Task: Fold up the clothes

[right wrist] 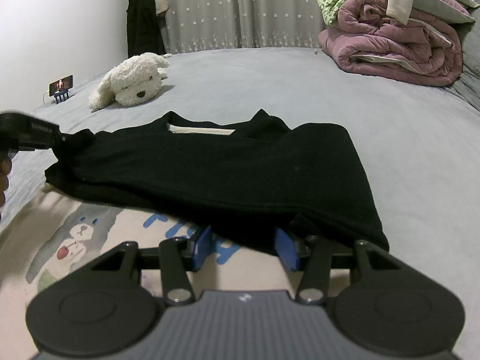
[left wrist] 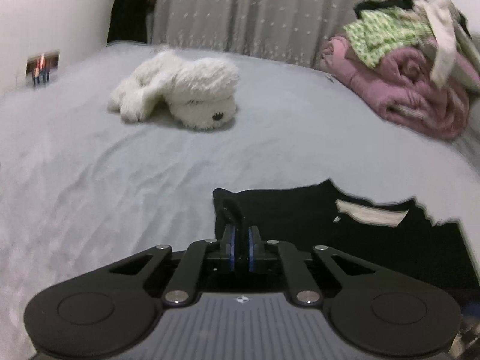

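You see a matt black knit shirt [right wrist: 210,162], a fluffy white plush dog [right wrist: 132,85], a puffy quilted purple duvet [right wrist: 390,48], and smooth grey cotton bedsheet [right wrist: 300,84].

— What's on the bed [right wrist: 270,84] ahead of me?
— A white plush dog [right wrist: 132,82] on its side, a rolled mauve quilt [right wrist: 390,51] far right.
— And by the wall?
— A lit phone [right wrist: 61,85] on its stand.
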Action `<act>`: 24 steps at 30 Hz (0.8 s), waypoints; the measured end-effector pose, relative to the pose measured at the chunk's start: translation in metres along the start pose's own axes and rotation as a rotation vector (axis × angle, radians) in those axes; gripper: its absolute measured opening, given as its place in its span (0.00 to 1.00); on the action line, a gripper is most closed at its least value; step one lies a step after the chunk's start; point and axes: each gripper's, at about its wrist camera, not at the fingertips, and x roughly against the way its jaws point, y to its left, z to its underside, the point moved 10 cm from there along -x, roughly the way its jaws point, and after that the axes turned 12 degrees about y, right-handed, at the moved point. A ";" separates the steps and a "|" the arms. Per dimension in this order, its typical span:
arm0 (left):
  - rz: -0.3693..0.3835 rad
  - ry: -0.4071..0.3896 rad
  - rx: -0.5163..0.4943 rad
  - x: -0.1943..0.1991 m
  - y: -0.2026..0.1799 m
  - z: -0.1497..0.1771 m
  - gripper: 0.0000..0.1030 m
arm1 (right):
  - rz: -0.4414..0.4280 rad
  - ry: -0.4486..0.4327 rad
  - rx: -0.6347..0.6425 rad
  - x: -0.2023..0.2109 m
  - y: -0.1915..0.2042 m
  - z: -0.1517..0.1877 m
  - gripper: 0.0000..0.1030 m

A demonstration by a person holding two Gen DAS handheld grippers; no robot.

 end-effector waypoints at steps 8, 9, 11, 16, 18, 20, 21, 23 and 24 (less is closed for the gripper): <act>0.235 -0.072 0.075 0.060 -0.054 -0.047 0.06 | 0.022 -0.022 0.024 0.004 0.006 -0.001 0.45; 0.256 -0.082 0.070 0.068 -0.061 -0.051 0.06 | 0.027 -0.029 0.038 0.004 0.008 -0.002 0.45; 0.291 -0.098 0.067 0.080 -0.071 -0.058 0.06 | 0.036 -0.044 0.064 0.006 0.013 -0.005 0.46; 0.375 -0.099 0.095 0.097 -0.086 -0.068 0.06 | 0.046 -0.101 0.097 0.009 0.020 -0.017 0.49; 0.412 -0.108 0.103 0.105 -0.096 -0.078 0.06 | 0.043 -0.100 0.094 0.006 0.020 -0.019 0.50; 0.447 -0.120 0.101 0.115 -0.108 -0.089 0.06 | 0.037 -0.087 0.099 0.002 0.021 -0.017 0.50; 0.460 -0.128 0.092 0.120 -0.115 -0.096 0.06 | 0.038 -0.085 0.104 0.002 0.021 -0.016 0.50; 0.486 -0.157 0.064 0.135 -0.129 -0.105 0.06 | 0.040 -0.086 0.112 0.002 0.022 -0.017 0.50; 0.490 -0.174 0.049 0.141 -0.134 -0.108 0.06 | 0.046 -0.091 0.114 0.003 0.021 -0.018 0.50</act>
